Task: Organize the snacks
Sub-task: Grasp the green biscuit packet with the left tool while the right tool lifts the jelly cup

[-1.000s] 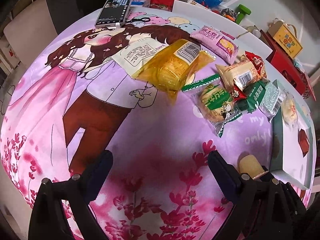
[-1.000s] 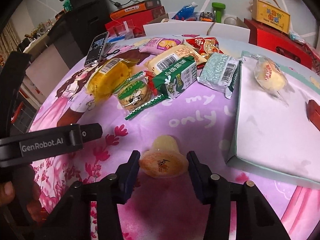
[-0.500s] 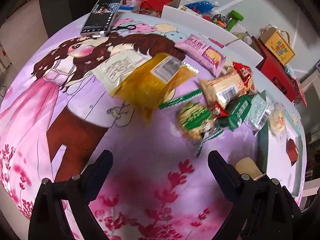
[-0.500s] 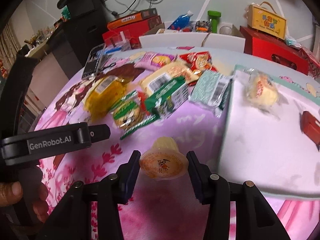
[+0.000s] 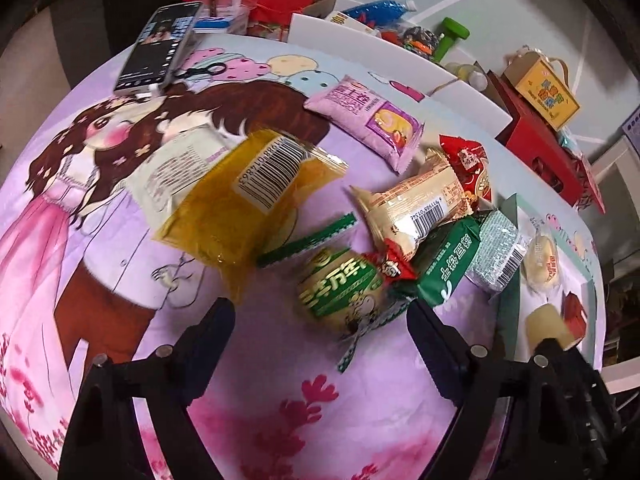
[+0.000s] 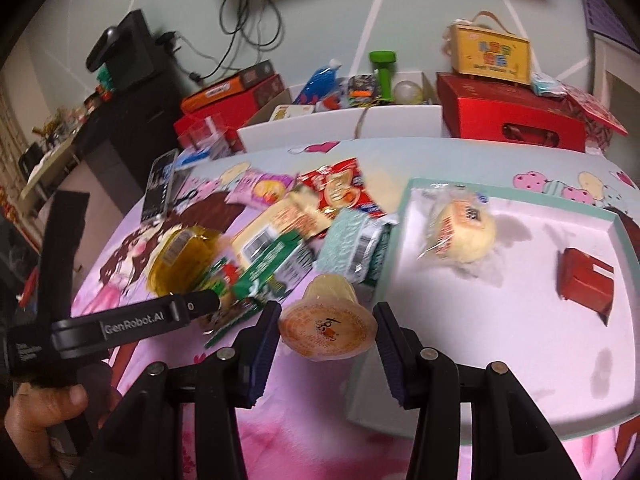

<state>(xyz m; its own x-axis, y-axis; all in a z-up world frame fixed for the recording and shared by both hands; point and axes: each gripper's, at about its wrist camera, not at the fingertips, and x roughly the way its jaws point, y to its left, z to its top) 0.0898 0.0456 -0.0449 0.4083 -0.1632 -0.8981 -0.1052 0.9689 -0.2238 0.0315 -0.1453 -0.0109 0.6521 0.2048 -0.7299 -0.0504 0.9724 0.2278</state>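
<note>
My right gripper (image 6: 326,320) is shut on a small jelly cup (image 6: 326,320) and holds it in the air beside the left wall of the white tray (image 6: 362,400). A wrapped bun (image 6: 464,232) and a red box (image 6: 584,284) lie in that tray. Over the snack pile, my left gripper (image 5: 320,312) has its jaws closing. A round green-and-cream snack (image 5: 340,292) lies between the fingertips, and the pads do not touch it. Around it lie a yellow bag (image 5: 248,200), a cream packet (image 5: 416,208), a green packet (image 5: 444,264) and a pink packet (image 5: 368,116).
A phone (image 5: 160,44) lies at the far left of the cartoon-print cloth (image 5: 120,280). Behind the table stand red boxes (image 6: 504,116), a yellow carton (image 6: 488,54) and a white box (image 6: 340,128) of odds and ends. A hand (image 6: 44,404) holds the left gripper.
The left gripper has moved in over the snack pile and its jaws have narrowed around the green round snack. The right gripper has carried the jelly cup up and toward the tray.
</note>
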